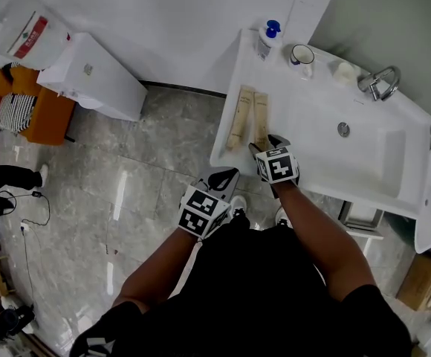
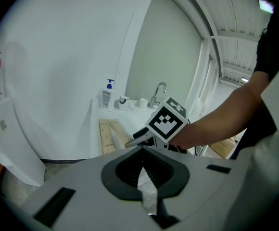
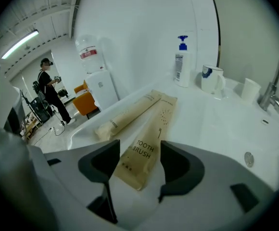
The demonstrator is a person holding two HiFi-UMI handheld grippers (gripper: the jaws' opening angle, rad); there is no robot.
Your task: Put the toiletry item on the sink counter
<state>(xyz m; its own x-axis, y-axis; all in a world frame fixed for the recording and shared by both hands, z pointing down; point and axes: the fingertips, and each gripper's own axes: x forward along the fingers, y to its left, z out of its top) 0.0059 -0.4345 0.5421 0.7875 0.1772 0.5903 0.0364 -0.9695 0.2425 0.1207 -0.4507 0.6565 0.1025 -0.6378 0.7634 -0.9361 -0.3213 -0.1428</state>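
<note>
Now the toothbrush packet (image 3: 142, 153) lies flat on the white bench (image 3: 211, 124), low and centre in your right gripper view, its printed end nearest the camera. Your right gripper (image 3: 138, 170) has its jaws wide apart, 1 on each side of that near end, and neither pad presses on it, so the gripper grips nothing. A 2nd tan packet (image 3: 130, 114) lies just to the left of the 1st; the 2 run toward the upper middle of the frame and meet at their far ends.

Further up the bench, toward the upper right, stand a pump bottle (image 3: 181, 61) with a blue top, then a white mug (image 3: 211, 78), a small white cup (image 3: 249, 88) and the tap (image 3: 274, 81) at the right edge. The basin's drain (image 3: 248, 159) shows at lower right.

Your left gripper (image 2: 144, 177) is off the bench, over the floor at the lower centre of the head view. Its jaws are drawn together, with only a thin pale sliver between them that you cannot identify from its view.

At far left, a person (image 3: 48, 88) stands near an orange chair (image 3: 77, 102).
</note>
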